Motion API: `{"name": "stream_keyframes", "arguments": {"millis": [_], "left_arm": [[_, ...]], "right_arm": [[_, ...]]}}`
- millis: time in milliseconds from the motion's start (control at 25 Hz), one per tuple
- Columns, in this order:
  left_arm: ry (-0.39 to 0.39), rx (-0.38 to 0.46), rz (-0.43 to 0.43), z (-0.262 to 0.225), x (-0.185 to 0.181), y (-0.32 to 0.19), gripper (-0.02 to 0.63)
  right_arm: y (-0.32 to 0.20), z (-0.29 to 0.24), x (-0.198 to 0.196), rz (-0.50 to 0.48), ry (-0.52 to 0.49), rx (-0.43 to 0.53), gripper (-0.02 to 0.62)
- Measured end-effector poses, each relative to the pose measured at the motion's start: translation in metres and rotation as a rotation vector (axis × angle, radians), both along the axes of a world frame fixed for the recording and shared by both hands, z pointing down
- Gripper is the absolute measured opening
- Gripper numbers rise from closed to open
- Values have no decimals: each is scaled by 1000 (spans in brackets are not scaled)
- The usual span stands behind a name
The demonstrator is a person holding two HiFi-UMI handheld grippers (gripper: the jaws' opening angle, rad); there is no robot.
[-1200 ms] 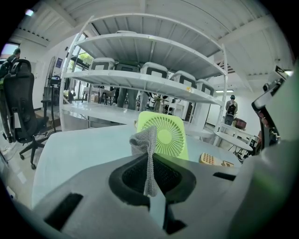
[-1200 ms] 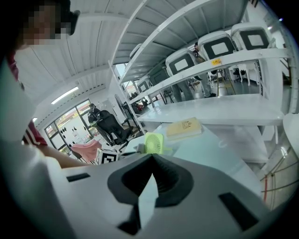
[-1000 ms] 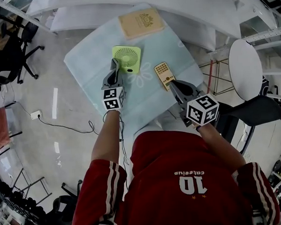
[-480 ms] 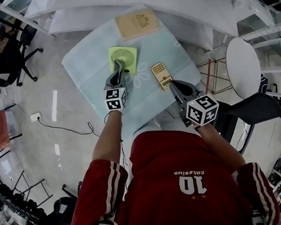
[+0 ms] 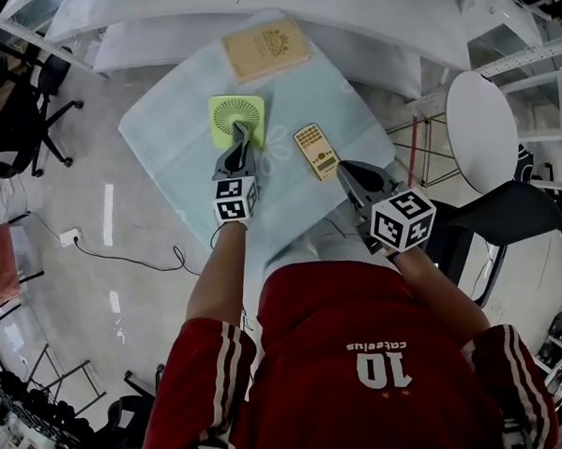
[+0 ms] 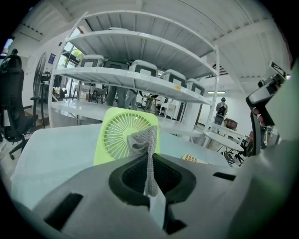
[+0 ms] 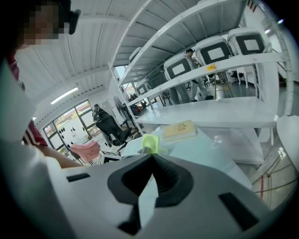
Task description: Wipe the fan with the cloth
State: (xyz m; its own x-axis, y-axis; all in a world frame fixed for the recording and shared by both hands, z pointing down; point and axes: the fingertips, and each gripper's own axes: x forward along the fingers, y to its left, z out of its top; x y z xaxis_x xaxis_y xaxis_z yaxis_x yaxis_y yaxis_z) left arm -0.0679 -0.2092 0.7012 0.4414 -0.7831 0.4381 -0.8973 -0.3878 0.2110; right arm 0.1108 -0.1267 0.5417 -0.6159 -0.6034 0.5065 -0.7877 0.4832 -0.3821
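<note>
A lime green square fan [image 5: 229, 115] stands on the pale blue table [image 5: 173, 140]; it also shows in the left gripper view [image 6: 117, 135] and small in the right gripper view [image 7: 150, 142]. My left gripper [image 5: 240, 133] is shut on a grey knitted cloth [image 6: 147, 149], whose top end hangs right in front of the fan grille. My right gripper [image 5: 346, 172] is shut with nothing in it, near the table's front right corner, well away from the fan.
A tan calculator [image 5: 316, 150] lies right of the fan. A yellowish book [image 5: 264, 47] lies at the table's far side. A white round stool [image 5: 487, 124] and black chairs [image 5: 30, 91] stand around the table. White shelving [image 6: 140, 74] runs behind.
My left gripper has moved forward with the cloth, from beside the fan's near left edge to right in front of its grille. The right gripper has stayed put.
</note>
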Motion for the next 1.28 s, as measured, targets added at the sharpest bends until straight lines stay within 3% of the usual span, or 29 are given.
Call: {"name": "stream_keyframes", "arguments": {"millis": [560,1280], "left_arm": [[18,1,13,-4,33,-1,18],[44,4,63,-18,67,7,18]], "right_arm": [[-7,-7,25,27,-3,16,3],[-7,-19,27,44,-15,42,3]]}}
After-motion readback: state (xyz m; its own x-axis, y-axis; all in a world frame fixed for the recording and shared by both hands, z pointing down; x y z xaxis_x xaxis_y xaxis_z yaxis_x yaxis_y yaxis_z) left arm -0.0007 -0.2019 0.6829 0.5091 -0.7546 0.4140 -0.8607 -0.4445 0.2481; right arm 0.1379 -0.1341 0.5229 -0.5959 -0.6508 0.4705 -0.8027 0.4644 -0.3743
